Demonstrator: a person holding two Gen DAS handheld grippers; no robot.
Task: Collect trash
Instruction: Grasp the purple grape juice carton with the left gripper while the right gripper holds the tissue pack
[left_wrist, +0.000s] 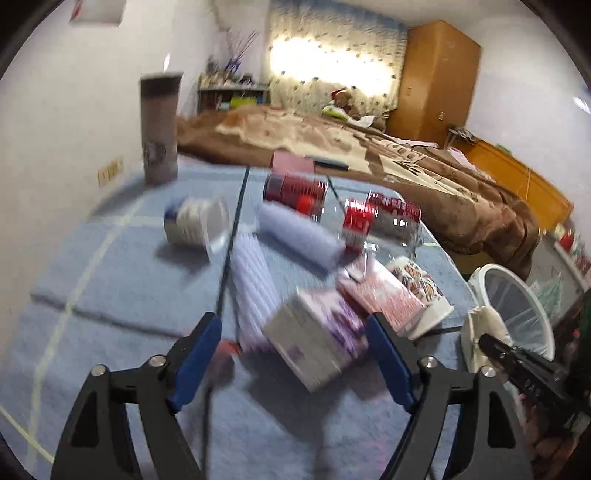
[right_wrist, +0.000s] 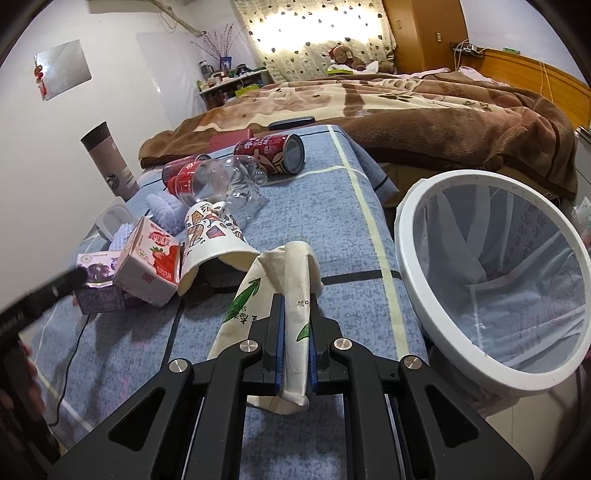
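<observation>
Blue bedcover (left_wrist: 110, 295) trash motion-blurred between wide-open left gripper (left_wrist: 295, 354); right gripper (right_wrist: 297, 350) clamping crushed cup (right_wrist: 280, 295).

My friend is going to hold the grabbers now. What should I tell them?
Right gripper: shut on a squashed paper cup, beside the white bin.
Left gripper: open, holding nothing, with the purple carton lying between its fingers.
On the blue bedcover: strawberry carton, patterned paper cup, clear bottle, red cans.
Done: the squashed cup is picked up, not dropped yet.
Left: drop it in the bin, then grab the purple carton and the rest.
</observation>
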